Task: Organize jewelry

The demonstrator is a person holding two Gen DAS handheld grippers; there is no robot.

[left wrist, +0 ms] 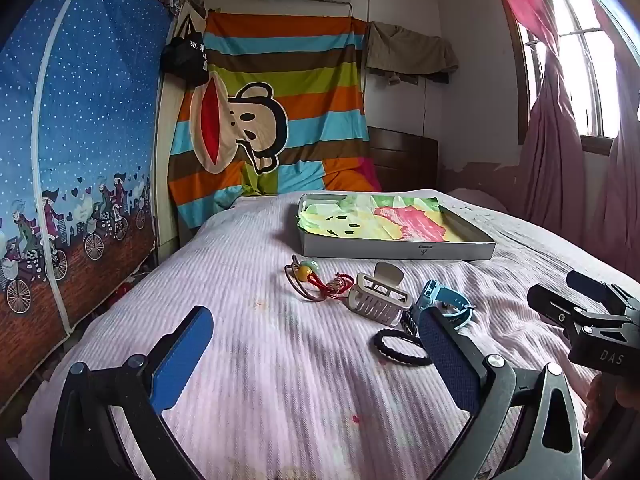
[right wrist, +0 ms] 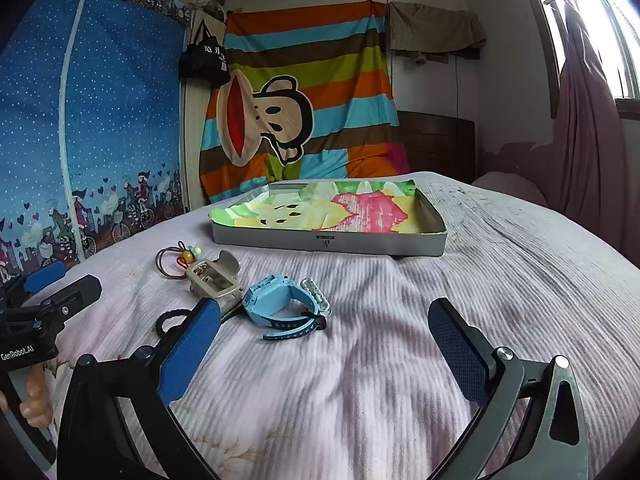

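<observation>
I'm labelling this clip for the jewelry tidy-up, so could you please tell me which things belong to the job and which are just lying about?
Belongs to the job:
- blue watch
- beige hair claw
- black hair tie
- beaded hair tie
- red cord charm
- lined tray

Just lying about:
- monkey blanket
- black bag
- pink curtain

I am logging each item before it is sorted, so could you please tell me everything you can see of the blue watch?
The blue watch is a light blue, plastic-looking child's smartwatch with a chunky squarish case and a darker strap tip. It lies on the pink bedspread with its strap looped, tilted on its side. A pale ridged piece rests against its right side. It sits in front of the tray, apart from it. Neither tool touches it.
</observation>
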